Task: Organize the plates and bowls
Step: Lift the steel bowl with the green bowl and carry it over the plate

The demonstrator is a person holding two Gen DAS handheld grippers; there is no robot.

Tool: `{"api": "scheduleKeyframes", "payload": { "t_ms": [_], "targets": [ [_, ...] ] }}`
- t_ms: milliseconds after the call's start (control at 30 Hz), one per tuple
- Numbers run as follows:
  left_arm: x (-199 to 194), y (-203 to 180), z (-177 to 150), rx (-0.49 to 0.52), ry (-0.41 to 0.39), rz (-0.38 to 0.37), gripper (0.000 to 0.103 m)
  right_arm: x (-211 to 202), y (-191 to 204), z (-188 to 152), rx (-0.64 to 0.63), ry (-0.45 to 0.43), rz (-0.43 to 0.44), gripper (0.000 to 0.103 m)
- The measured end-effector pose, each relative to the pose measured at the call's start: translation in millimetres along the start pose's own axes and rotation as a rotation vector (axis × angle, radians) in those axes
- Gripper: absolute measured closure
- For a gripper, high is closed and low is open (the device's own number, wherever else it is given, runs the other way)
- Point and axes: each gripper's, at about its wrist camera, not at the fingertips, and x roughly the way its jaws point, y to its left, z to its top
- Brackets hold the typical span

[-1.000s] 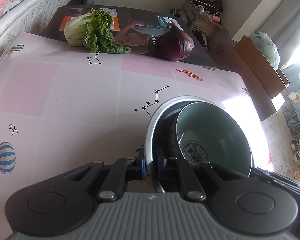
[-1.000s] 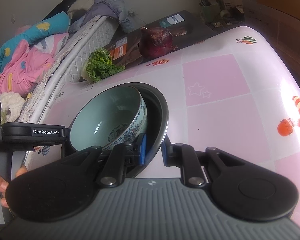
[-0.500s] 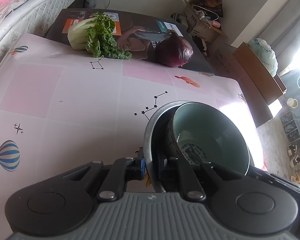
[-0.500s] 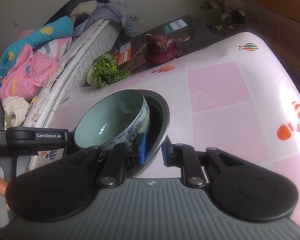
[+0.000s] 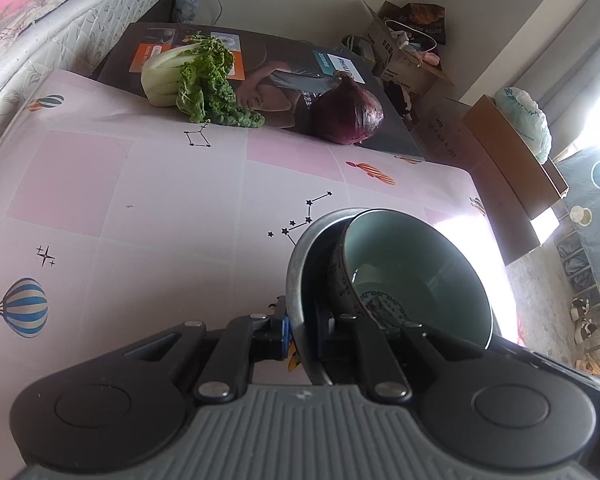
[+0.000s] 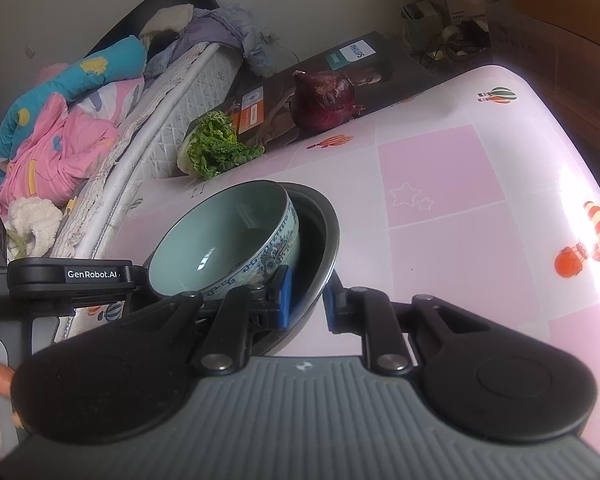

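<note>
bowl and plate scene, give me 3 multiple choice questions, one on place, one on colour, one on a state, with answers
1. Where is the bowl?
A. inside the metal dish
B. beside the cabbage
C. on the bed

2. What colour is the bowl's inside?
A. red
B. pale green
C. yellow

3. How is the left claw?
A. wide open above the table
B. shut on the onion
C. shut on the dish rim

Answers:
1. A, the bowl leans inside the dark dish in both views.
2. B, its inner wall is pale green, with blue pattern outside.
3. C, one finger sits on each side of the dish rim; the right claw grips the rim on the other side.
</note>
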Motion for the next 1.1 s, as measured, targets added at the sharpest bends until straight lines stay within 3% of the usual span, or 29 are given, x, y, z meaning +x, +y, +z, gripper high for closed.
{"api": "scheduleKeyframes", "payload": {
  "t_ms": [700,1100],
  "targets": [
    [-33.1,4.9,-4.0,-0.018,-0.043,-0.015,0.092,-29.6,20.2,-3.3,-0.021,-0.027,0.014,0.087],
    [-72.8,14.5,-26.2,-0.044,-0.080,-0.014,0.092,-58.2,46.3,-26.3,-0.047,-0.038,0.028,0.087]
  ]
}}
